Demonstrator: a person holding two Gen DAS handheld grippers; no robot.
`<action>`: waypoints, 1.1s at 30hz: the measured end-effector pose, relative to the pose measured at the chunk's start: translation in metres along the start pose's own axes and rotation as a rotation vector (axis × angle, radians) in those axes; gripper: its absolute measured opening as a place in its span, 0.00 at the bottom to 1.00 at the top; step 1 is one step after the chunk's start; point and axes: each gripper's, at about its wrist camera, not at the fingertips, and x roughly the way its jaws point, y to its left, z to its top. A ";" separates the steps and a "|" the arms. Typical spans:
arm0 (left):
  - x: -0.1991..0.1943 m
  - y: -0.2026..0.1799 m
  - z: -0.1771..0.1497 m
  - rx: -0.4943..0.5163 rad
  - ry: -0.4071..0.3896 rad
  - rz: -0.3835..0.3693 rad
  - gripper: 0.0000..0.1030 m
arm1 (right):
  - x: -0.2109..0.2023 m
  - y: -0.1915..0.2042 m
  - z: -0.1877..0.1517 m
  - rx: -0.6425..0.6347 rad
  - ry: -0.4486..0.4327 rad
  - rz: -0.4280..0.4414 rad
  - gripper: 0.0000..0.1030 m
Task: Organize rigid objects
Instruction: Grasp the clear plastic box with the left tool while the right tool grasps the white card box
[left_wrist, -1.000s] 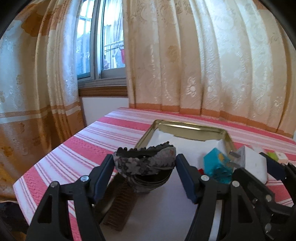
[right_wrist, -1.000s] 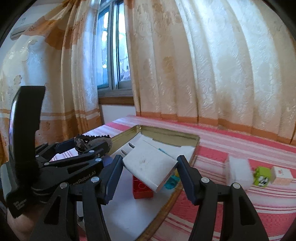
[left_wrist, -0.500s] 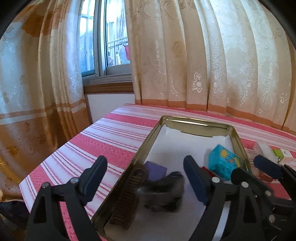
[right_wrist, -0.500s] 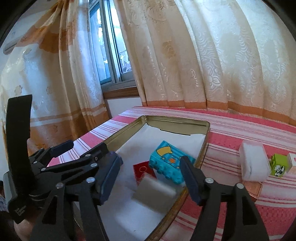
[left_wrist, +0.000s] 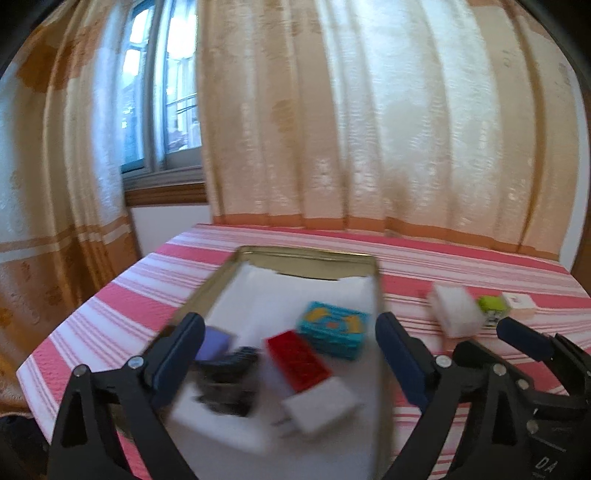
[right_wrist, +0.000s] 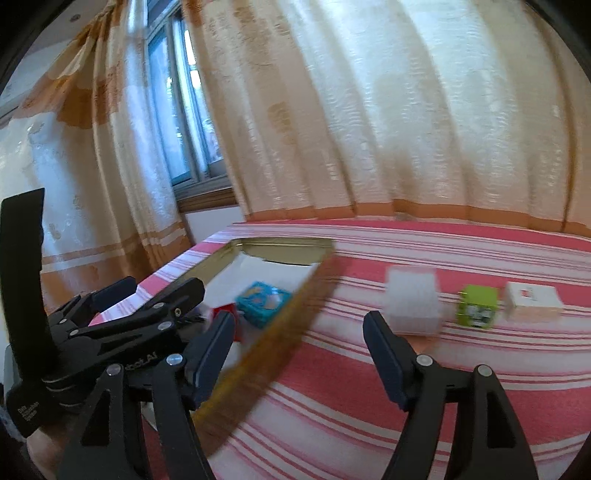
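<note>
the left gripper (left_wrist: 290, 354) hangs over a gold-rimmed tray (left_wrist: 373, 266), its jaws opening wide with nothing pinched between them. just below and between its fingers, inside the tray, lie a dark hair accessory (left_wrist: 229, 384) – smeared by blur, its shape hard to read – a red brick (left_wrist: 297, 363) and a white charger (left_wrist: 319, 408) whose prongs are barely visible. a purple block (left_wrist: 214, 343) sits partly hidden behind the left finger, and a teal patterned box (left_wrist: 334, 328) lies a little further ahead. the tray's near end is cut off by the frame.

the right gripper (right_wrist: 299, 341) is beside it, further right, jaws spread and empty – one finger over the tray's rim, the other over a red and white striped cloth (right_wrist: 461, 369). just ahead of its right finger stands a white block (right_wrist: 412, 304), soft with blur; beyond it to the right, a green cube (right_wrist: 476, 304) and a white box (right_wrist: 532, 301) with a small red mark, the printing on both too blurred to read. the tray edge in this view is a long brown smear. cream and tan curtains (right_wrist: 369, 110) fill the background, with a window (right_wrist: 177, 110) ahead to the left.
</note>
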 end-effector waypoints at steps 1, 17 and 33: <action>-0.001 -0.009 0.001 0.009 0.000 -0.015 0.93 | -0.004 -0.006 -0.001 0.006 0.000 -0.008 0.72; 0.042 -0.128 0.005 0.155 0.148 -0.175 0.98 | -0.051 -0.157 -0.014 0.221 0.035 -0.285 0.73; 0.091 -0.168 0.009 0.226 0.251 -0.206 0.98 | 0.018 -0.184 0.012 0.152 0.214 -0.363 0.78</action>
